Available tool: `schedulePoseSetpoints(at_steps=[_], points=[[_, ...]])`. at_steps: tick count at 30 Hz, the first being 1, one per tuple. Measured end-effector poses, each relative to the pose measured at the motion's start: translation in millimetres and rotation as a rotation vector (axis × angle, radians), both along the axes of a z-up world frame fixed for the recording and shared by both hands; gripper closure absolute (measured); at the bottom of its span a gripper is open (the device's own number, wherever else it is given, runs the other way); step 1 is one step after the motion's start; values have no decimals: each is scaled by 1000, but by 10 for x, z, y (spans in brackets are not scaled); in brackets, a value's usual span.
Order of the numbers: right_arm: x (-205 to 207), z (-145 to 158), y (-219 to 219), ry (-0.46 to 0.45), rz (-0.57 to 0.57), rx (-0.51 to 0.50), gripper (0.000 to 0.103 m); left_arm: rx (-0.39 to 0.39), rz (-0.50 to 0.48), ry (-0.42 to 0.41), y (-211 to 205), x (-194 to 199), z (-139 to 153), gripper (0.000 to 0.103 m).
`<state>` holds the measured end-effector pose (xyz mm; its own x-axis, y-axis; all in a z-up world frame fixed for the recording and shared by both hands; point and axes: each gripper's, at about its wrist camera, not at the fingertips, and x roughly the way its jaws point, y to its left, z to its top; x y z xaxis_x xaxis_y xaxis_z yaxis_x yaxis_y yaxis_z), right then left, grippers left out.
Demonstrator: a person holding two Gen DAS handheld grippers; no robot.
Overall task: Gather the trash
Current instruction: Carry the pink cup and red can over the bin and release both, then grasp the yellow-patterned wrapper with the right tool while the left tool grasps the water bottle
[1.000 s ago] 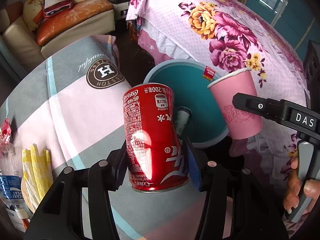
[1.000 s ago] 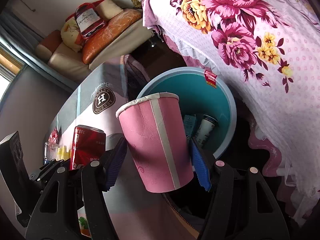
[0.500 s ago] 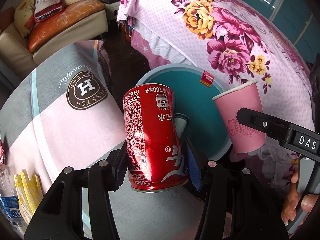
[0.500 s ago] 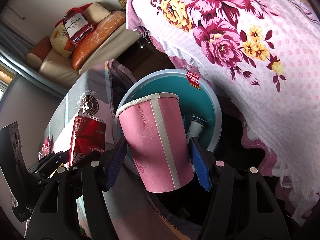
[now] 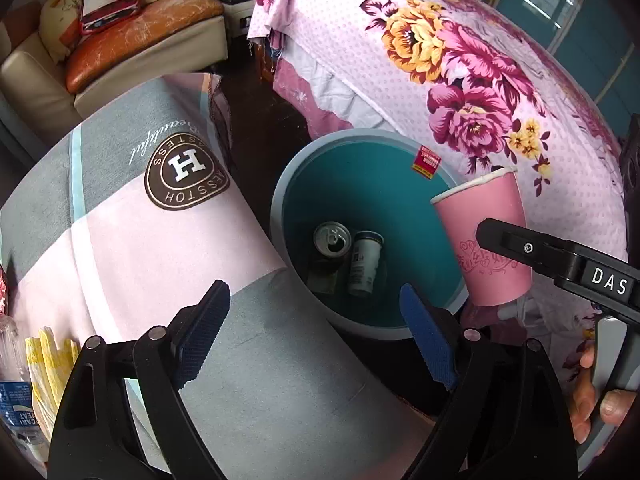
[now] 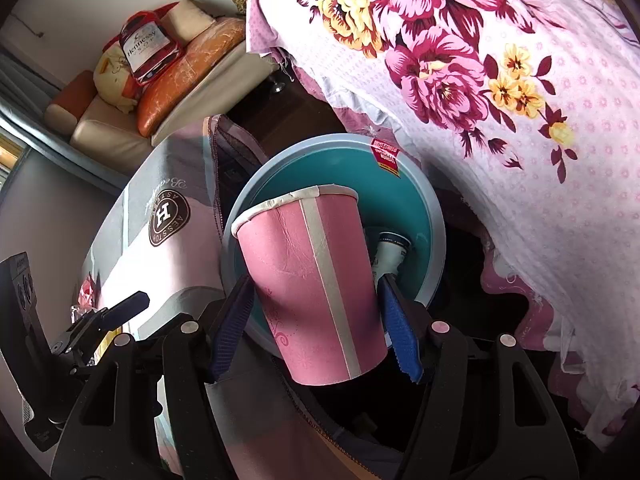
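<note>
Pink paper cup (image 6: 316,284) sits clamped in my right tool (image 6: 316,322), poised over the near rim of the teal bin (image 5: 280,216); released off-centre, I reckon it could clip the rim and tumble to the floor. My left tool (image 5: 316,336) gapes wide, empty. Inside the bin lie a can (image 5: 332,238) and a small bottle (image 5: 365,262).

In the right wrist view the pink paper cup (image 6: 316,288) hides most of the round teal plastic bin's (image 6: 434,216) inside — only the top of a white cylindrical container (image 6: 390,254) shows past it. From the left wrist view, a dark flat item (image 5: 322,280) at the bin's bottom is too dim to identify. At the left edge, a clear plastic water bottle (image 5: 16,396) and yellow wrapper (image 5: 48,364) are cut off — their labels unreadable.
</note>
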<state>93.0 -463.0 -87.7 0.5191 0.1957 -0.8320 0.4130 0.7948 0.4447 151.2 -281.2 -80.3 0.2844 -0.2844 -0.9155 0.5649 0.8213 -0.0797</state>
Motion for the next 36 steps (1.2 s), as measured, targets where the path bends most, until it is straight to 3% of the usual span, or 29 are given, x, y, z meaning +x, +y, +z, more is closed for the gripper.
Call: schedulePoseSetpoints(at_steps=[13, 19, 36], points=[[148, 21, 215, 23, 39, -26, 41, -51, 85, 36, 561, -27, 82, 10], [188, 61, 360, 41, 49, -24, 28, -68, 107, 37, 740, -66, 132, 10], [166, 359, 1275, 59, 174, -27, 27, -166, 255, 8, 1820, -215, 405, 10]])
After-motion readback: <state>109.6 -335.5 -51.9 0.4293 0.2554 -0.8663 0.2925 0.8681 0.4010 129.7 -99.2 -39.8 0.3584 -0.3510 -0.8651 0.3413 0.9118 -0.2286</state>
